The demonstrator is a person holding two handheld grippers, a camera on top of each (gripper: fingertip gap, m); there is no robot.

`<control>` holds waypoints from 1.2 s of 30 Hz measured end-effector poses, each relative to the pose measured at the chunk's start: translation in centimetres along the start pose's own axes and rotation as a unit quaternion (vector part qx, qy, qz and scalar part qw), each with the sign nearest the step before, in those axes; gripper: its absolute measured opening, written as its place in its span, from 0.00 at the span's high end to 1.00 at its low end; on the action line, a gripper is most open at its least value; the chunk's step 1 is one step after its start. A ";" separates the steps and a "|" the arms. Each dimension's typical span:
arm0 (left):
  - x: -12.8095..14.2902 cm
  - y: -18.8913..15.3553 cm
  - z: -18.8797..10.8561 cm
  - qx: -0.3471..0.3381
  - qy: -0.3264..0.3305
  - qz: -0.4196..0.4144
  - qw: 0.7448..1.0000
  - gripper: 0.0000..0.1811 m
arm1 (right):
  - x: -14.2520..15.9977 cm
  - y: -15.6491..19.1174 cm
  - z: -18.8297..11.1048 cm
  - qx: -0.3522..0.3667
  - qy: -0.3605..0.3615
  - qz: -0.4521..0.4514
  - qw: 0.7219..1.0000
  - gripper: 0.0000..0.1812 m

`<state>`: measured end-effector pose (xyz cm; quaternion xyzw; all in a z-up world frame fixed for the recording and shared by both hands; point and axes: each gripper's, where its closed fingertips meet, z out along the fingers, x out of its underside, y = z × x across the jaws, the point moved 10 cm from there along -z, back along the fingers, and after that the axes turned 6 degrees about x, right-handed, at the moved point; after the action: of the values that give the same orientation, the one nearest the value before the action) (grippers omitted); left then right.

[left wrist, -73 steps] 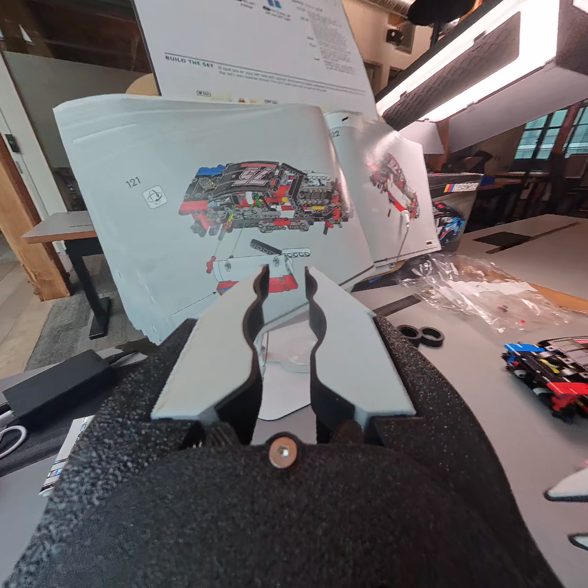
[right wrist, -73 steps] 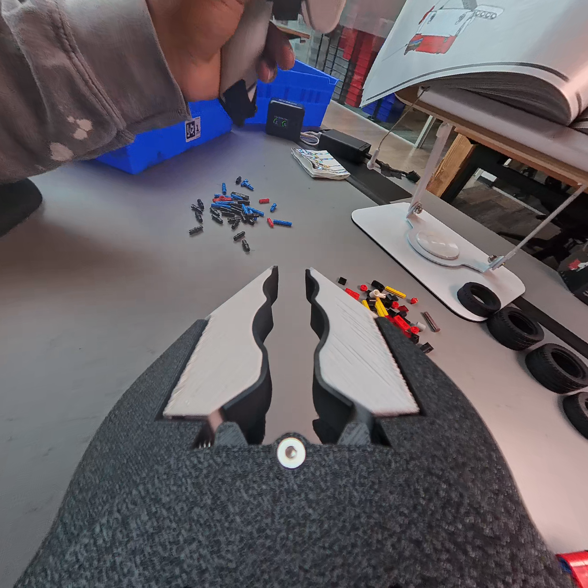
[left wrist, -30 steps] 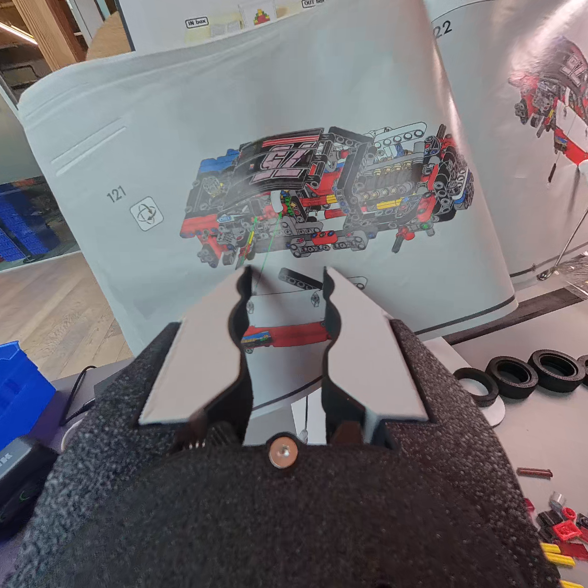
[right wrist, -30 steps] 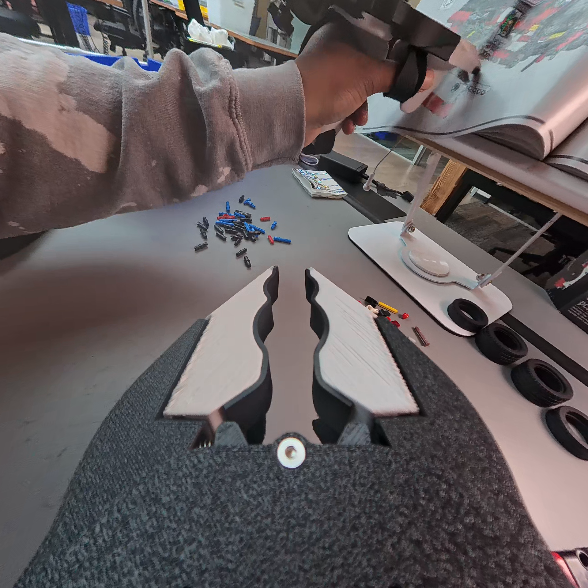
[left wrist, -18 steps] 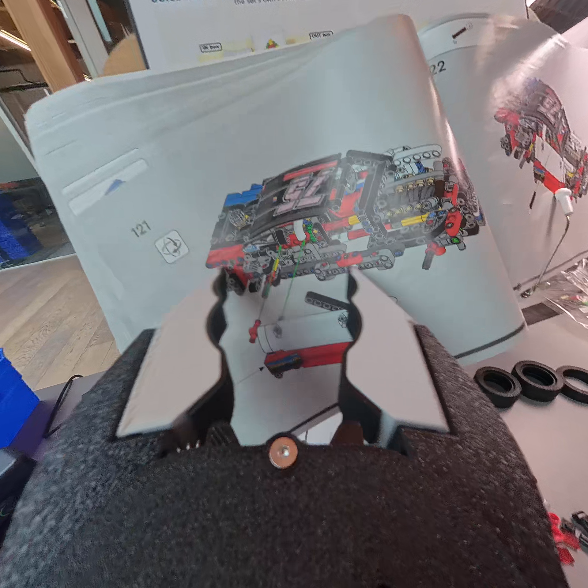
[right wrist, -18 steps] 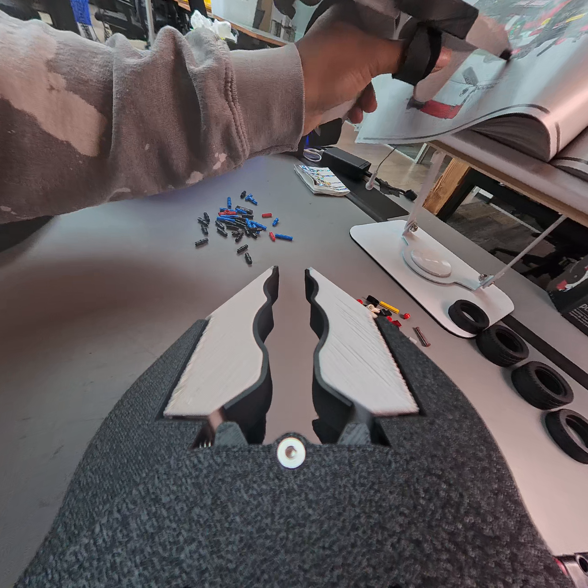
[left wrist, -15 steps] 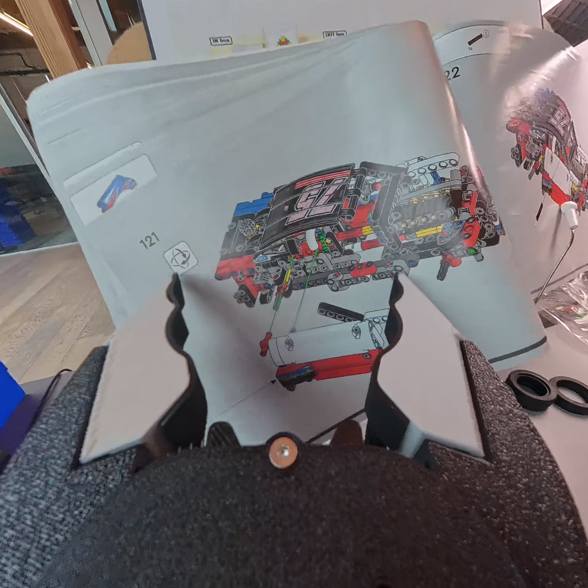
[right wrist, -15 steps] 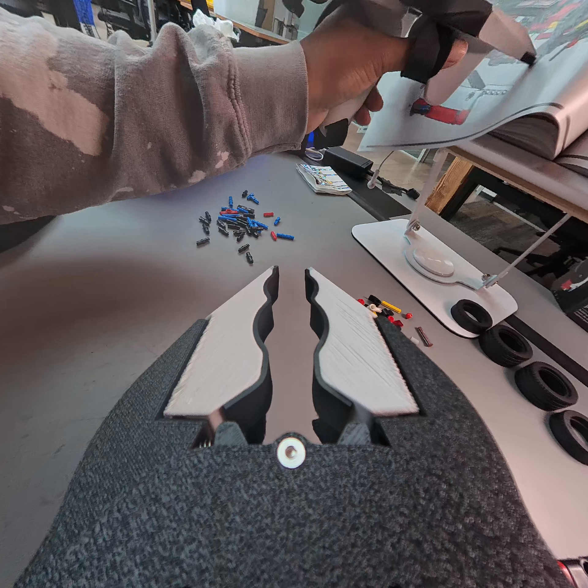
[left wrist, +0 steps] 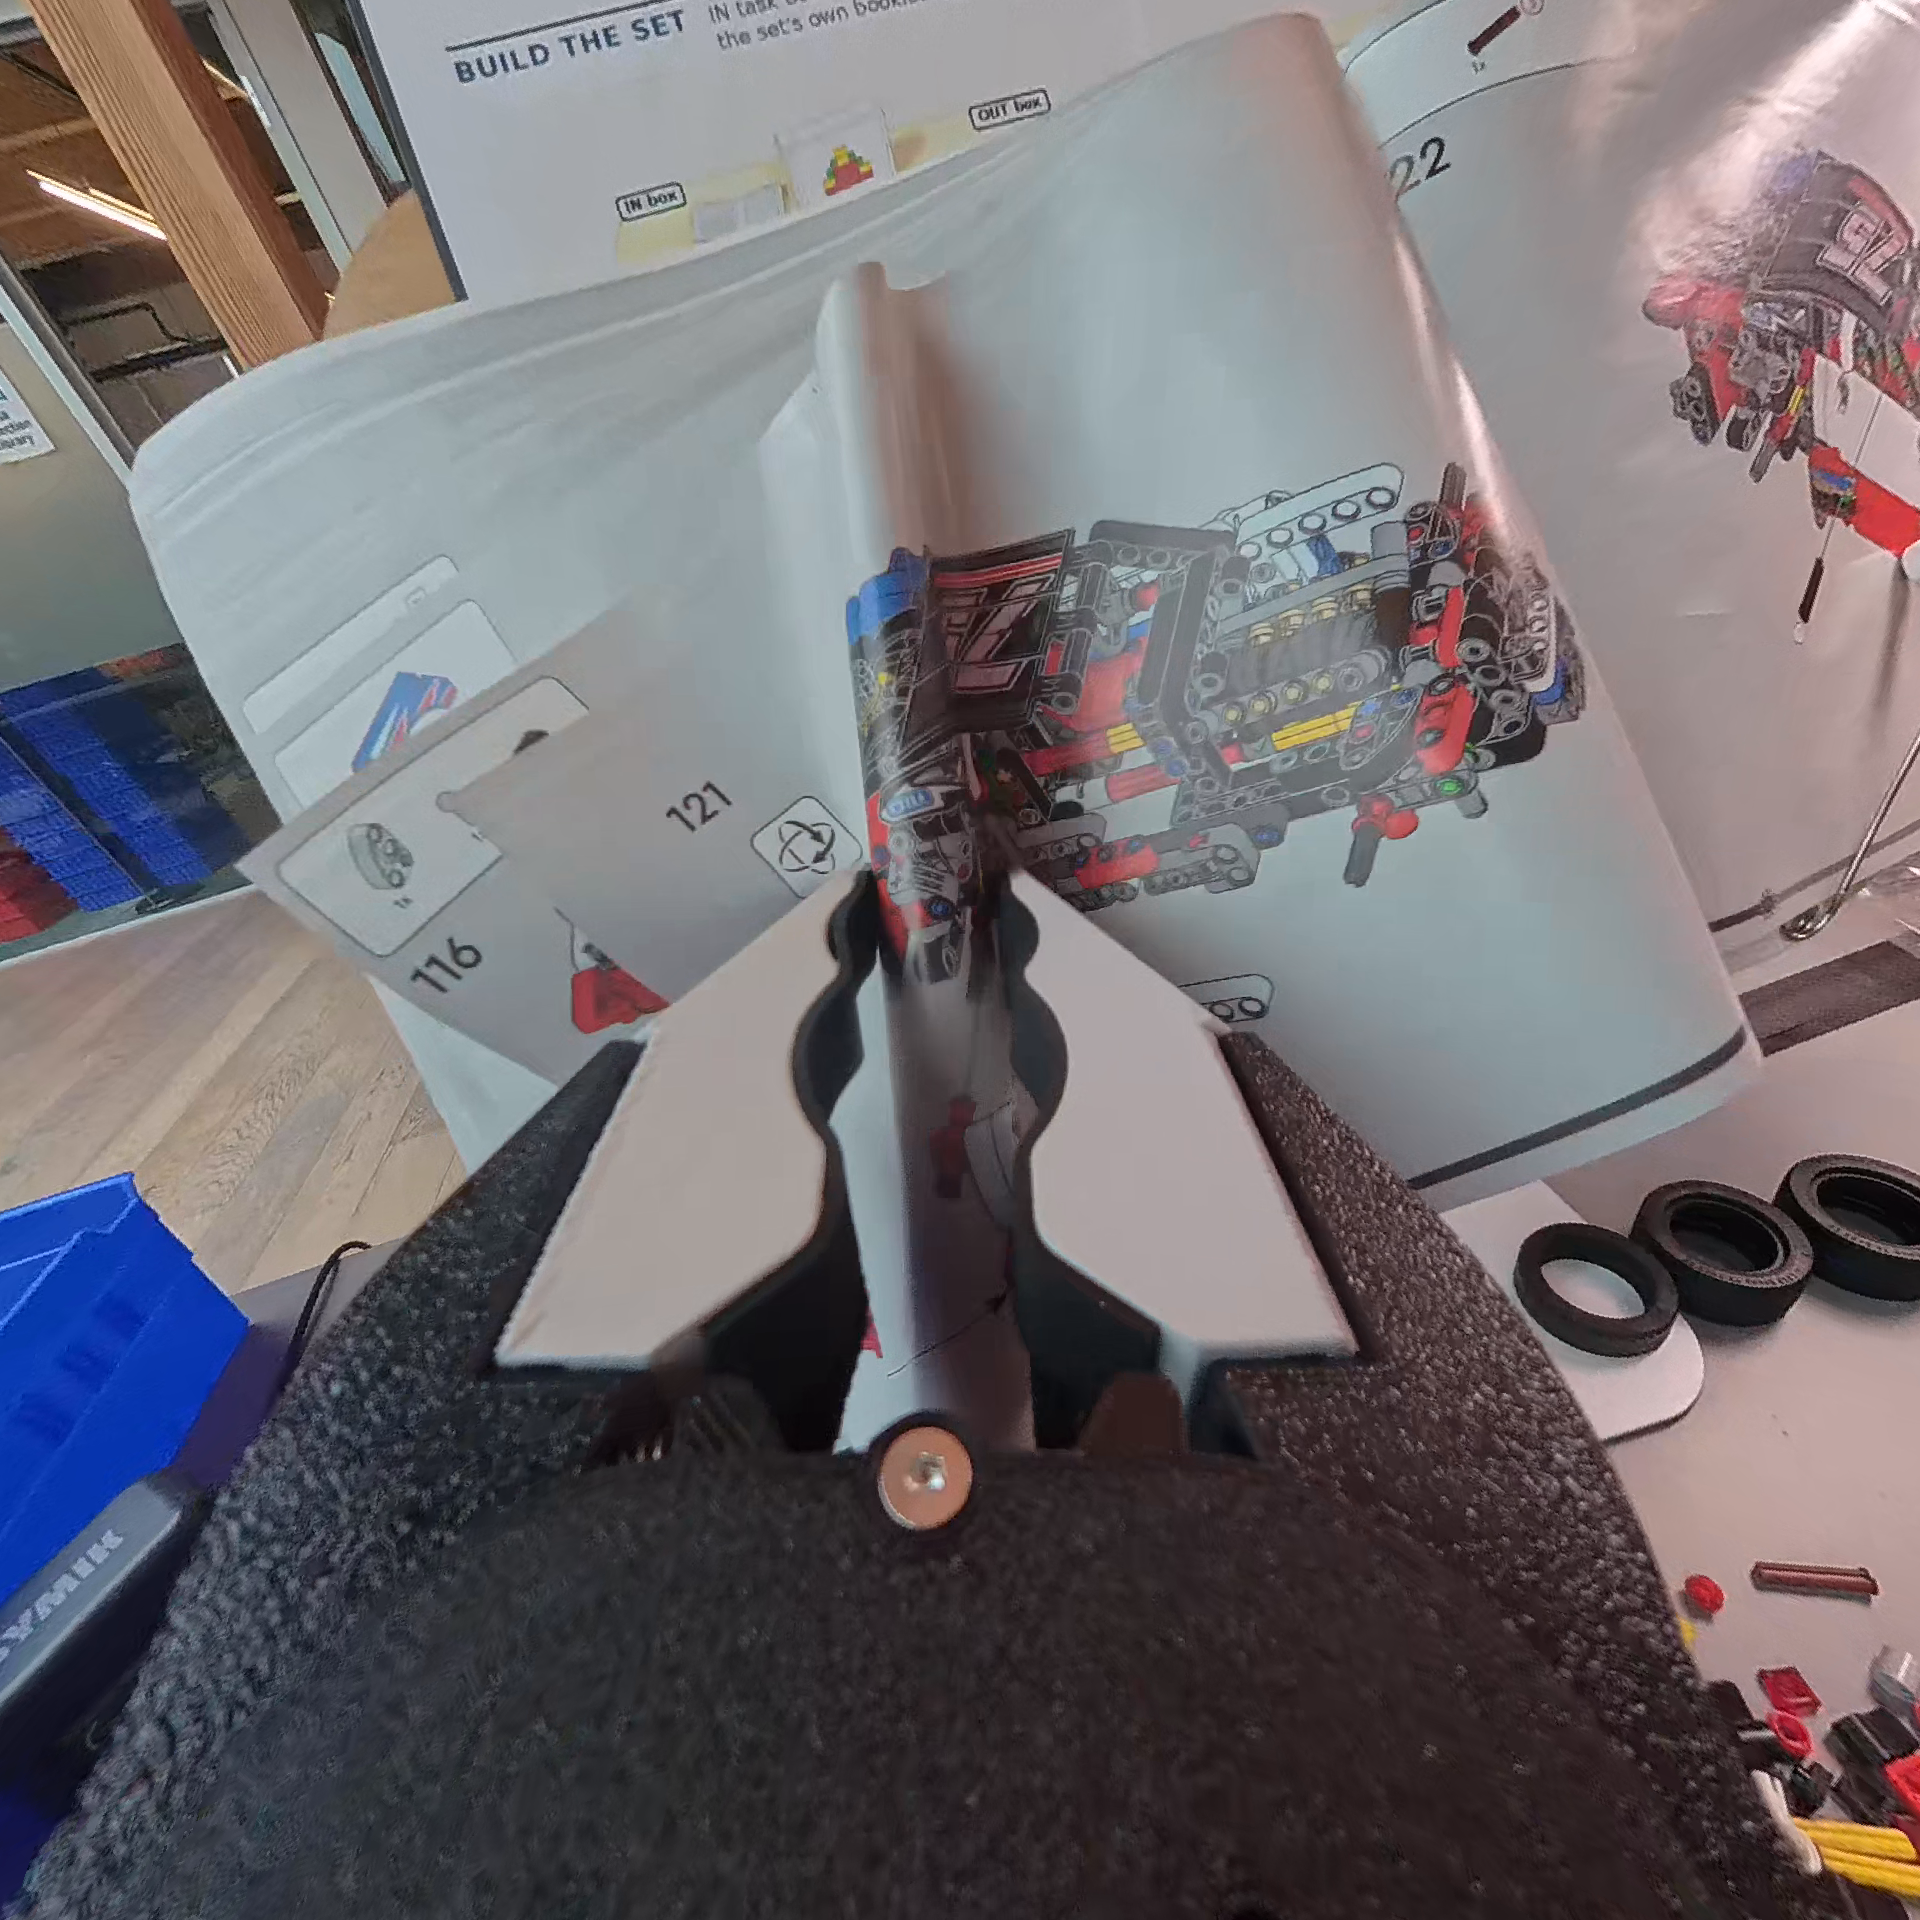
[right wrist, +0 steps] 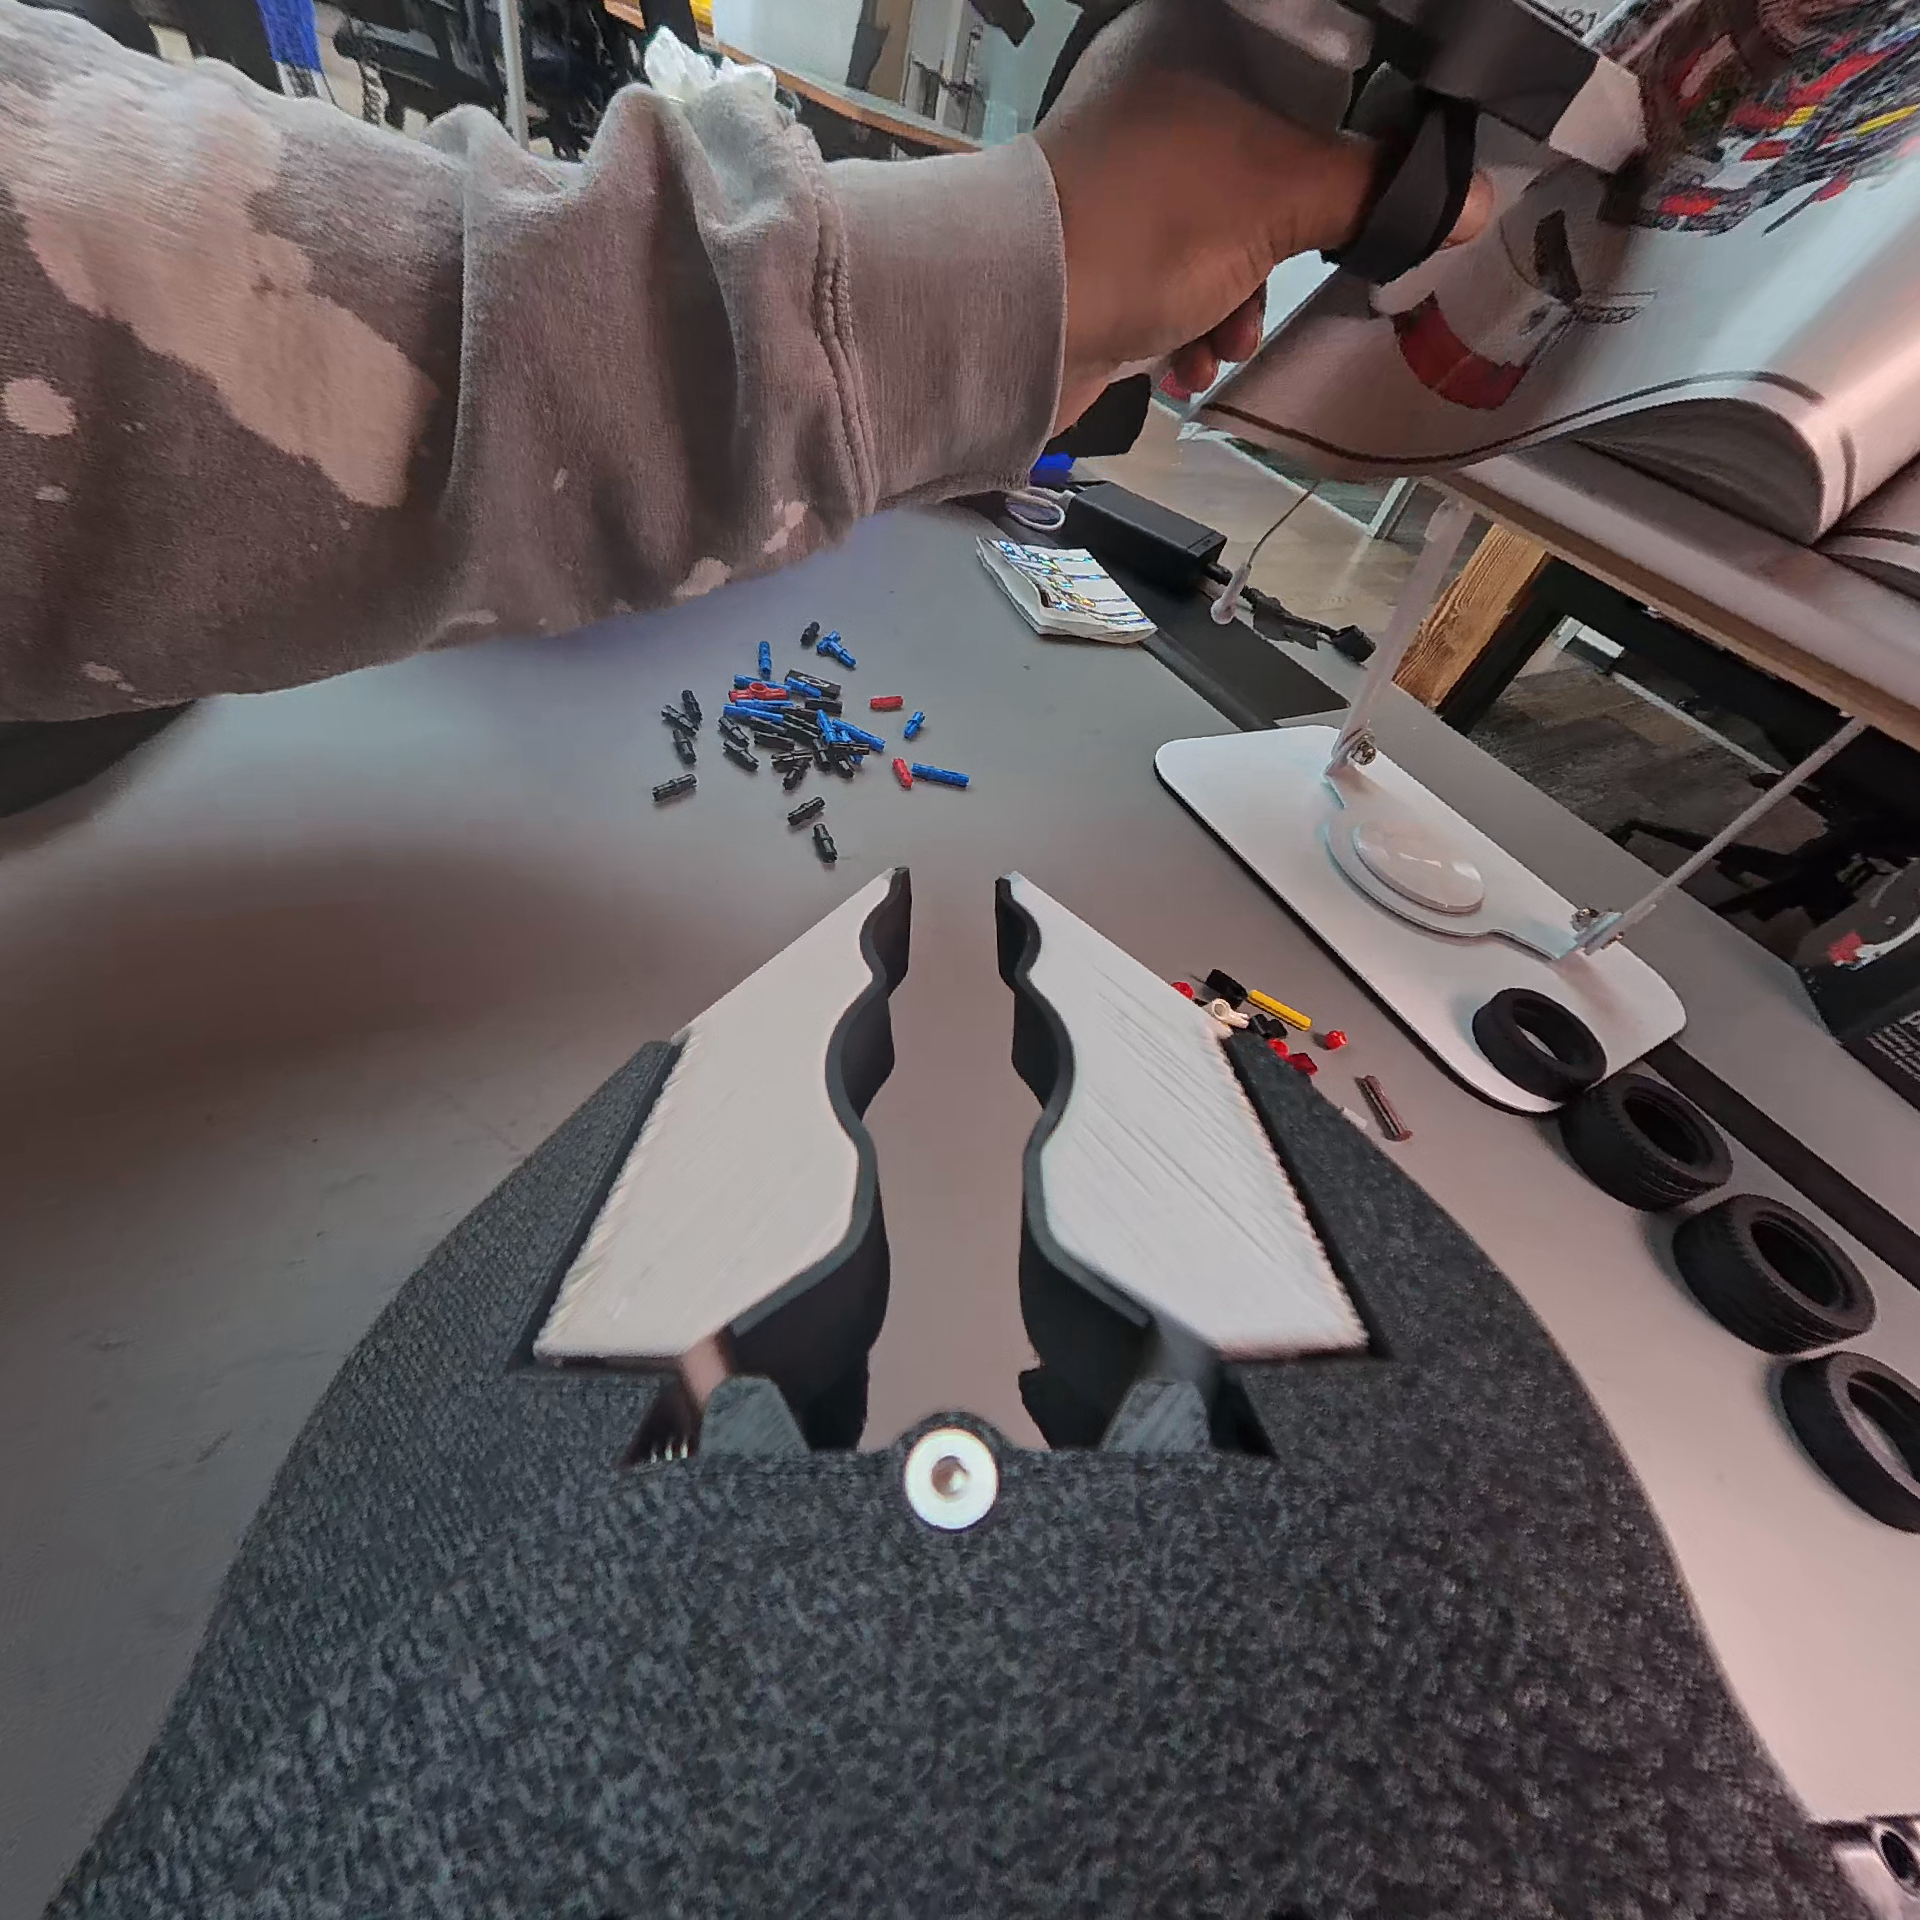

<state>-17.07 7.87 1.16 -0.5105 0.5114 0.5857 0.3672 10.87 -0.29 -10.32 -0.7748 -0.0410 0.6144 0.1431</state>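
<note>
booklet pages [left wrist: 1195,416]: page numbers | wall poster [left wrist: 644,114]: printed heading, labels

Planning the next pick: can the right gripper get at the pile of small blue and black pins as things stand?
Probably yes. The right gripper is empty, jaws apart, pointing toward the pins across bare table. The sleeve passes above and behind the pile, not across that path.
</note>
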 end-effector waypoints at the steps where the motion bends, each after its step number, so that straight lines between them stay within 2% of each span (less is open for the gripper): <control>1: -0.2 0.0 -0.1 0.000 -0.002 0.000 1.000 0.90 | 0.0 0.1 0.0 0.000 0.001 -0.002 1.000 0.91; 5: -1.3 0.1 -1.1 0.004 -0.028 -0.004 1.000 0.94 | -0.1 0.1 -0.1 0.001 0.000 -0.006 1.000 0.91; 14: -4.3 -1.0 -3.8 0.035 -0.088 0.000 0.996 0.96 | 0.1 0.3 0.1 -0.002 0.005 -0.006 1.000 0.91; 22: -5.3 -2.6 -5.2 0.069 -0.112 -0.004 0.991 0.96 | 0.2 0.0 0.1 0.003 0.001 0.006 1.000 0.91; 26: -5.6 -3.9 -5.9 0.111 -0.117 -0.013 0.987 0.94 | 0.3 -0.5 0.1 0.012 -0.008 0.023 1.000 0.91; 31: -6.5 -5.9 -6.8 0.194 -0.104 -0.048 0.974 0.87 | -1.0 -4.0 0.0 0.061 -0.060 0.098 0.992 0.83; 34: -7.4 -7.1 -7.2 0.239 -0.111 -0.072 0.962 0.86 | -3.1 -6.8 -0.1 0.088 -0.099 0.132 0.982 0.73; 36: -7.9 -7.6 -7.2 0.263 -0.117 -0.094 0.953 0.86 | -4.7 -8.0 0.5 0.102 -0.109 0.117 0.982 0.66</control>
<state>-6.64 3.17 7.46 -0.3695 0.5509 0.4487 0.5989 10.10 6.28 -3.81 -0.6837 0.0973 0.7090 0.1428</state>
